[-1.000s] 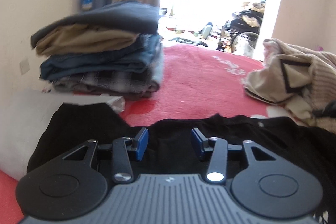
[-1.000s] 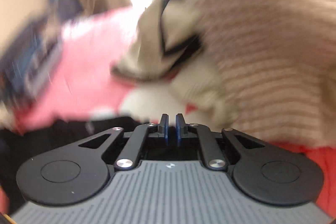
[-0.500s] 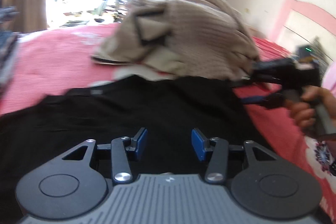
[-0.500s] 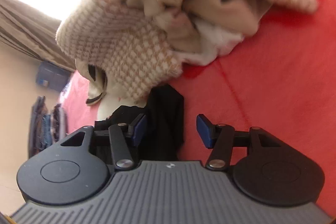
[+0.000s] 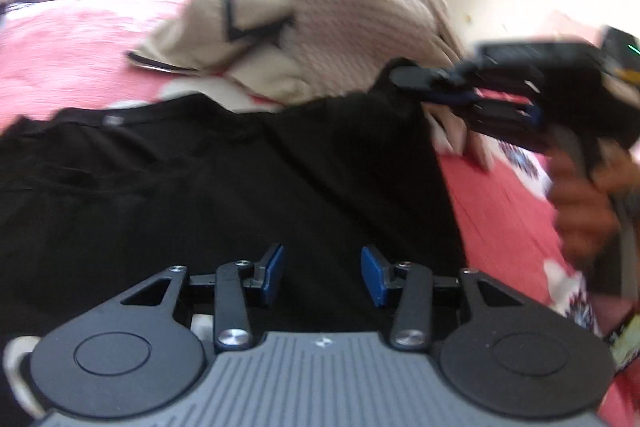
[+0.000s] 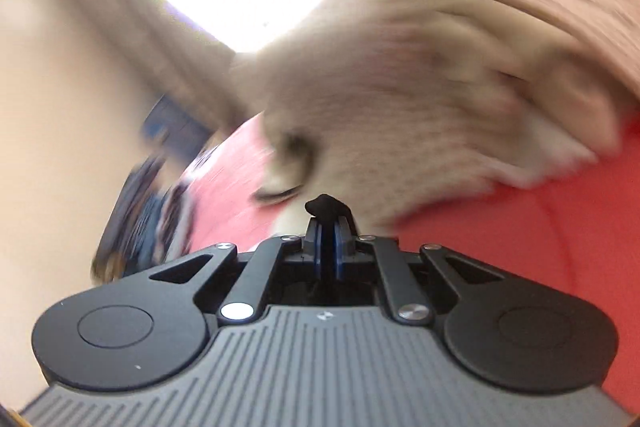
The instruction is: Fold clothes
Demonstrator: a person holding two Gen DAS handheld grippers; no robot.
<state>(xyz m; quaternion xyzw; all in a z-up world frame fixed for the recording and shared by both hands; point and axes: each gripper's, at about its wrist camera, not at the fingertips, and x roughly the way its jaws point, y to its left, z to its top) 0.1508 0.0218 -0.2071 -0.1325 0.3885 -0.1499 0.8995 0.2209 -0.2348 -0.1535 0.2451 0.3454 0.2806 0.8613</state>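
Observation:
A black garment [image 5: 240,167] lies spread on the red bedspread [image 5: 80,47]. My left gripper [image 5: 323,263] hovers low over its near part. Its jaws are closing, with black fabric beneath the gap, and the blue pads [image 5: 276,273] press on nothing. My right gripper [image 5: 404,77], held by a hand [image 5: 580,211], pinches the garment's far right corner and holds it raised. In the right wrist view the right gripper [image 6: 326,227] is shut, with a tuft of black fabric [image 6: 326,205] sticking out between its pads.
A heap of beige knit clothes [image 5: 352,15] lies just behind the black garment, close in front of the right gripper as a blurred beige heap [image 6: 420,87]. A blurred stack of folded clothes [image 6: 140,211] stands at the left by the wall. A bright window sits beyond.
The right gripper, open half a second ago beside the black corner, has shut on it and lifted it. The left view swung from the folded stack to the beige heap, then held still.

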